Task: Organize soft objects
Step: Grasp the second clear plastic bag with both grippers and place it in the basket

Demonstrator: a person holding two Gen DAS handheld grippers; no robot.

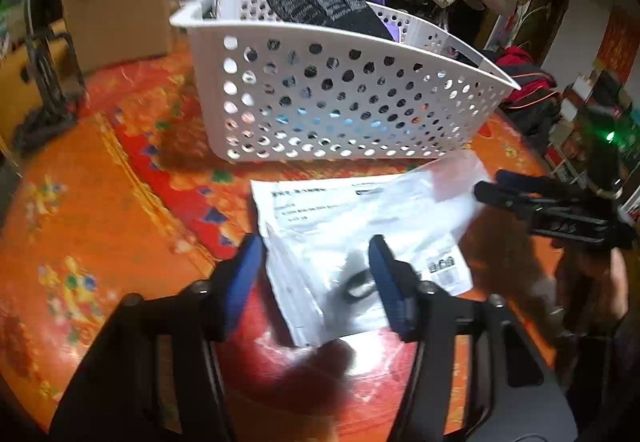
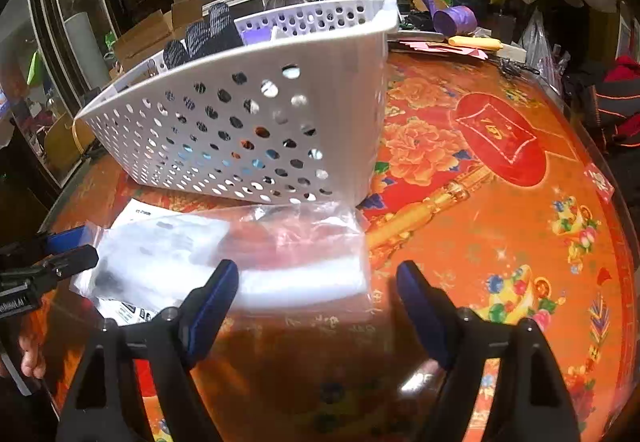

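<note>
Clear plastic bag [image 1: 360, 242] with printed paper inside lay flat on the orange flowered tablecloth [image 1: 100, 202], just in front of the white perforated basket [image 1: 340, 98]. Dark knitted fabric [image 1: 324, 2] stuck up out of the basket. Left gripper [image 1: 316, 270] over the bag's near end, jaws wide, holding nothing. Right gripper [image 2: 316, 294] beside the bag's other end, jaws wide too, also empty.

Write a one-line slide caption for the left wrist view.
Open left gripper straddles a clear plastic bag on the floral tablecloth, before a white perforated basket.
</note>
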